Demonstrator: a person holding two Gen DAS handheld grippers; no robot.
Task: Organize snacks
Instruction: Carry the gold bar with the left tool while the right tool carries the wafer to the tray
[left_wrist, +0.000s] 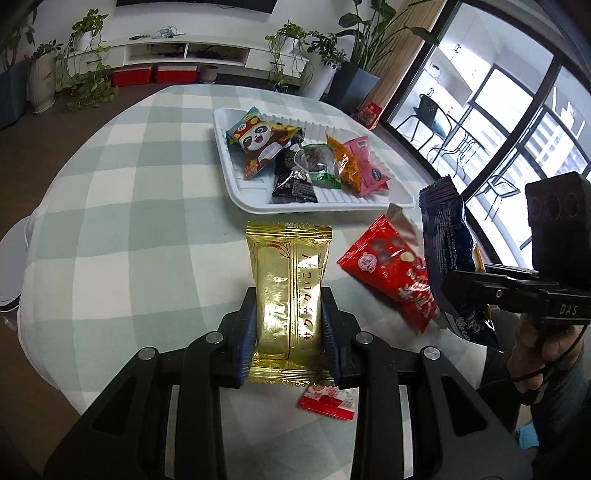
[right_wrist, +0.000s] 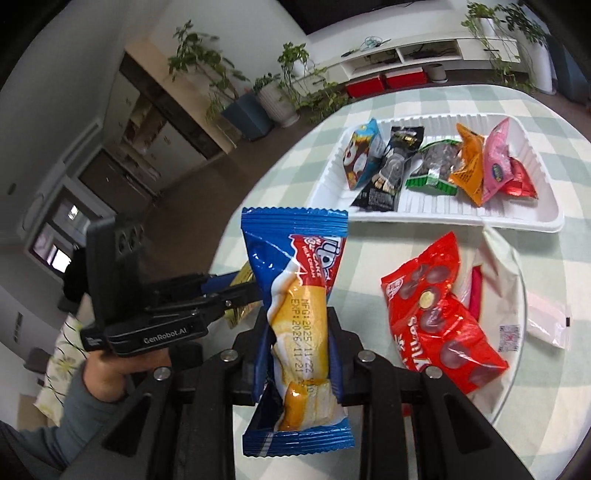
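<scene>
At lower centre, your left tool (left_wrist: 289, 314) clamps the gold wafer pack (left_wrist: 286, 306) mid-body; right tool (right_wrist: 298, 354) pinches the blue cake pack (right_wrist: 295, 325): both light, crinkly, crushable.

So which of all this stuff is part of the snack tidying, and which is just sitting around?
Part of the job:
- white tray holding sorted snack packets
- gold packet in the left gripper
- blue cake packet in the right gripper
- red candy bag on the table

Just lying about:
- potted plants
- red storage boxes
- white shelf unit
</scene>
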